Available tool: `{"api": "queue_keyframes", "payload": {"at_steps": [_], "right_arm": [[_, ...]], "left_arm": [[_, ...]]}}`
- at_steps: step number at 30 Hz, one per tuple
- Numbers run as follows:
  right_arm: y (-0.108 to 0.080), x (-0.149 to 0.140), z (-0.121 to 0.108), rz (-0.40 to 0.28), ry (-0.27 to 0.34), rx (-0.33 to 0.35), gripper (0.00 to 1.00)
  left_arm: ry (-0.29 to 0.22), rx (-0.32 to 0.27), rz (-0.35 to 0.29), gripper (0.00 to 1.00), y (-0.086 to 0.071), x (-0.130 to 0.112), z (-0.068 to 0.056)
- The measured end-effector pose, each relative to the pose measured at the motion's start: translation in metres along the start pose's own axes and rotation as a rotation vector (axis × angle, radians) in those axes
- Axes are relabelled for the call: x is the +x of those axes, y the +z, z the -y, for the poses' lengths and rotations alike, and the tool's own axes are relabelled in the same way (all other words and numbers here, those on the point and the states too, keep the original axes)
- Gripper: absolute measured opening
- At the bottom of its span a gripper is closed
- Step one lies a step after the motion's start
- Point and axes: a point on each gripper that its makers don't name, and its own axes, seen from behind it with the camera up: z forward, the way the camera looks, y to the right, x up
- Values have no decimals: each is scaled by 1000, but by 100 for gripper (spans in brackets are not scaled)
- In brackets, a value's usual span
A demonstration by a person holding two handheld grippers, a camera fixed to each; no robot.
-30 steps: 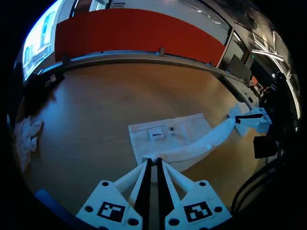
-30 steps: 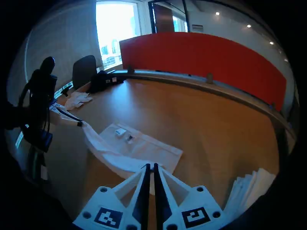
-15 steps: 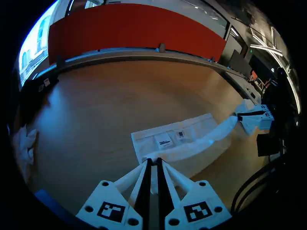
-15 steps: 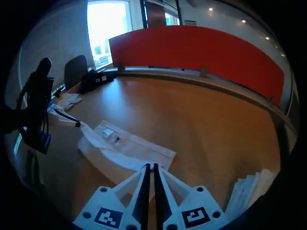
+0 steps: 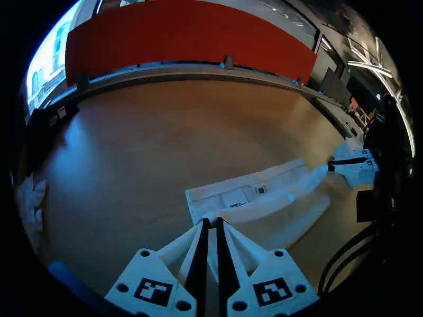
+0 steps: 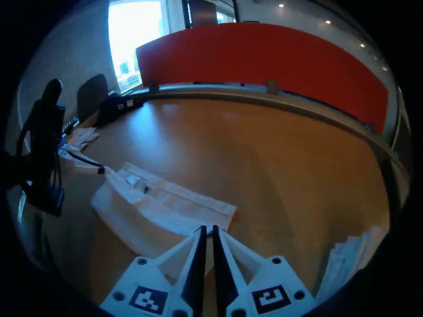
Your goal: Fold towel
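— Views differ how?

— Right gripper view takes in a stack of folded towels (image 6: 351, 253) at its lower right edge, plus a chair (image 6: 91, 95) and a bright window (image 6: 135, 37) at the far left. Left gripper view has a crumpled white cloth (image 5: 26, 203) at its left edge. It also shows two small tags (image 5: 235, 197) lying face up on the towel (image 5: 264, 203). Both views show the red partition (image 5: 185, 37) behind the wooden table (image 5: 158, 132).

— Where is the towel against the grippers?

— On the table, directly ahead of both. The left gripper (image 5: 211, 222) is clenched on one end of the towel's raised edge and the right gripper (image 6: 207, 228) on the other. White cloth is pinched between each pair of fingers. In the left gripper view the right gripper sits far off at the right, with that edge running up to its tips.

— And its direction?

— The long axis runs from one gripper to the other. The pinched edge is lifted off the wood as a band between them. Beyond the band, toward the partition, the cloth lies flat, and more cloth slopes down on the near side. The tags sit nearer the left gripper's end.
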Motion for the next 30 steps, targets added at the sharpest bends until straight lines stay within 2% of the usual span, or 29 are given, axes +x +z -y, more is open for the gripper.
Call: {"api": "queue_keyframes", "payload": {"at_steps": [7, 10, 15, 17, 18, 19, 21, 30], "right_arm": [[10, -2, -7, 4, 17, -27, 13], [12, -3, -8, 5, 22, -35, 22], [12, -2, -9, 0, 28, -39, 36], [11, 1, -8, -8, 33, -35, 50], [10, 2, -8, -11, 35, -35, 62], [9, 2, -8, -14, 37, -35, 74], [8, 3, -9, -18, 42, -35, 83], [3, 1, -11, -21, 38, -39, 84]], "left_arm": [[3, 21, 5, 11, 9, 2, 4], [-8, 27, 9, 13, 12, 2, 6], [-33, 23, 12, 49, 12, 4, 4], [-45, 13, 14, 66, 11, 4, 3], [-48, 12, 13, 75, 11, 4, 3], [-48, 14, 11, 75, 10, 4, 3], [-47, 19, 9, 76, 10, 4, 4], [-30, 41, 3, 76, 5, 2, 6]]}}
